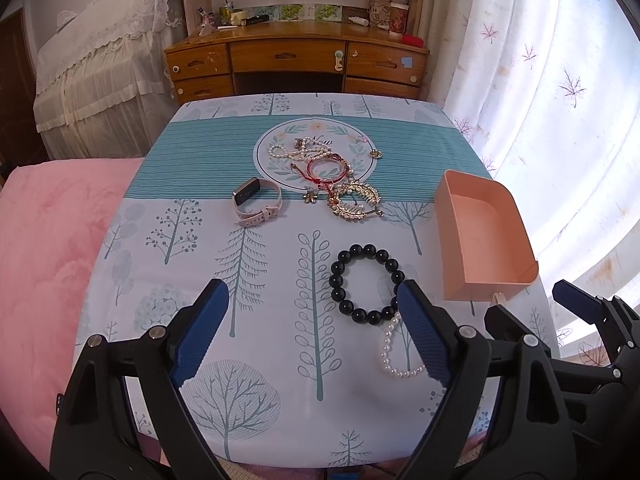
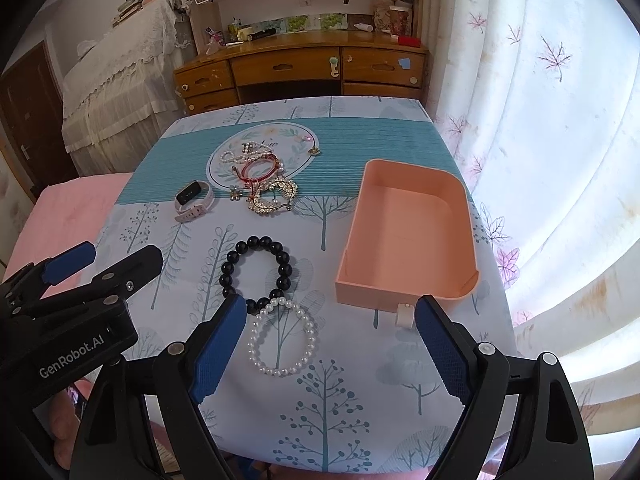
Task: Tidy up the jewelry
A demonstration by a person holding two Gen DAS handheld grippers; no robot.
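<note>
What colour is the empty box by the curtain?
The rectangular plastic box is peach-pink, clearest in the right wrist view.

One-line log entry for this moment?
left gripper: open, empty | right gripper: open, empty | black bead bracelet: on tablecloth, touching white pearl bracelet | pink plastic tray: empty

Shiny black bead bracelet [image 2: 260, 272], glossy white pearl bracelet [image 2: 282, 336], smooth matt pink plastic tray [image 2: 404, 236], soft printed cloth on bench [image 2: 340, 400], shiny wooden desk upper middle [image 2: 304, 64]

Left gripper [image 1: 310, 334] gapes wide above the tablecloth [image 1: 160, 280]; black bracelet [image 1: 367, 283] lies just left of the pink tray [image 1: 486, 248], pearls [image 1: 394, 350] touching it.
</note>
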